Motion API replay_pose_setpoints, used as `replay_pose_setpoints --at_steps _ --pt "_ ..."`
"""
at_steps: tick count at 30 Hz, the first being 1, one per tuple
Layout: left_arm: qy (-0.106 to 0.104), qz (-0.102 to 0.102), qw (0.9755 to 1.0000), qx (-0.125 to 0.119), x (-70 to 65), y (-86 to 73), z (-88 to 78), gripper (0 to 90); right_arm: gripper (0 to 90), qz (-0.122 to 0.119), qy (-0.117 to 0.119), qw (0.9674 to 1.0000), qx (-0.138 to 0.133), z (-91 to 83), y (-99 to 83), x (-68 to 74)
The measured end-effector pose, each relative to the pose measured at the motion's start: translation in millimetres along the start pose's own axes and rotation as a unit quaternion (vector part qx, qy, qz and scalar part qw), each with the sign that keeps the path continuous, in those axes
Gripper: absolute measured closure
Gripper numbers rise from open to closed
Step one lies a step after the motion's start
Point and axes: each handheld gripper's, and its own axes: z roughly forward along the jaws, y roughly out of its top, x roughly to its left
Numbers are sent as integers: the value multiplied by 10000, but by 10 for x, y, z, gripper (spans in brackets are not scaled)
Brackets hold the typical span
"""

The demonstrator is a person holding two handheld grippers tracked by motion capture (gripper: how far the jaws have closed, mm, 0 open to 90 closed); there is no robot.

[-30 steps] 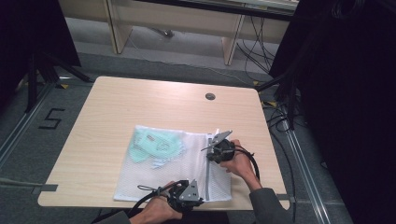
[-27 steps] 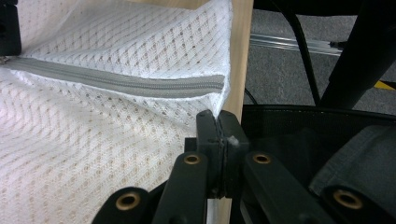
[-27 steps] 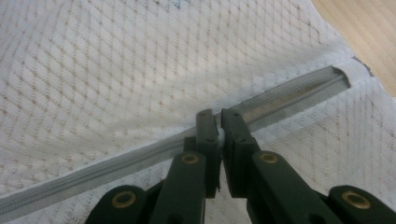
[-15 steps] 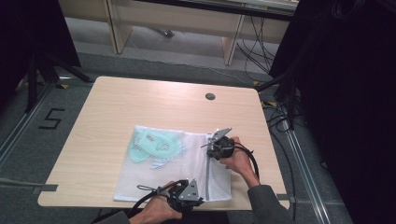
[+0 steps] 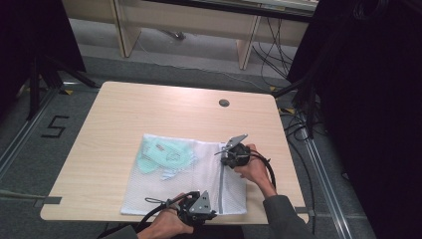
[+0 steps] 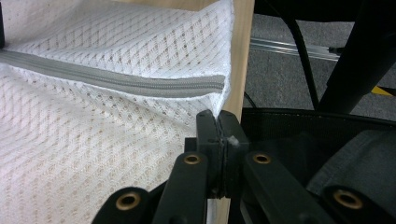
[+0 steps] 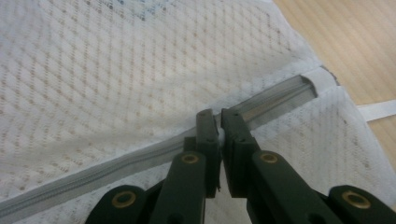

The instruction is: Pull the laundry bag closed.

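A white mesh laundry bag lies flat on the wooden table, with a pale green garment inside it. A grey zipper runs along the bag's right side. My left gripper sits at the table's near edge. In the left gripper view, this gripper is shut on the bag's corner just below the zipper's end. My right gripper rests on the zipper near its far end. In the right gripper view, its jaws are shut on the zipper; the pull is hidden.
A round cable hole sits at the back of the table. A white strap trails from the bag's far corner. The table edge runs right beside the left gripper. Cables and dark stands crowd the floor at the right.
My right gripper has edged slightly farther along the zipper. The left gripper and the bag's near corner have stayed put.
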Motion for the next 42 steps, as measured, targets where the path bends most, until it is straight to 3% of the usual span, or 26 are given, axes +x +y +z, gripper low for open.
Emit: replay_pose_setpoints --at_steps 8,14,16,19,25,29,30,36,39,42 --pt "-15 -24 10000 14 10 -3 6 890 867 87 -60 9999 40 14 19 -10" --pt "-18 -61 10000 -30 0 -5 4 890 867 -52 -106 9999 -11 30 40 -56" --pt "-15 -29 10000 -17 -2 -1 -5 890 867 89 -113 9999 -3 21 44 -65" --pt "-51 -122 9999 -84 11 0 -8 891 867 84 -95 9999 18 35 54 -78" --pt "-22 -95 9999 -61 27 5 -30 890 867 -33 -121 9999 -10 30 74 -97" --pt "-74 -160 9998 -118 17 -6 -3 891 867 61 -156 9999 10 30 75 -88" --pt "-76 -98 9999 -70 18 -6 -8 891 867 32 -159 9999 -1 31 73 -88" --pt "-126 -187 9997 -99 15 -2 -26 891 867 25 -182 9998 -36 37 74 -127" --pt "-124 -198 9997 -91 3 -3 -20 891 867 160 -168 9997 -36 43 67 -142" --pt "-152 -242 9995 -111 -4 -7 -14 892 868 52 -195 9998 -66 62 60 -179"
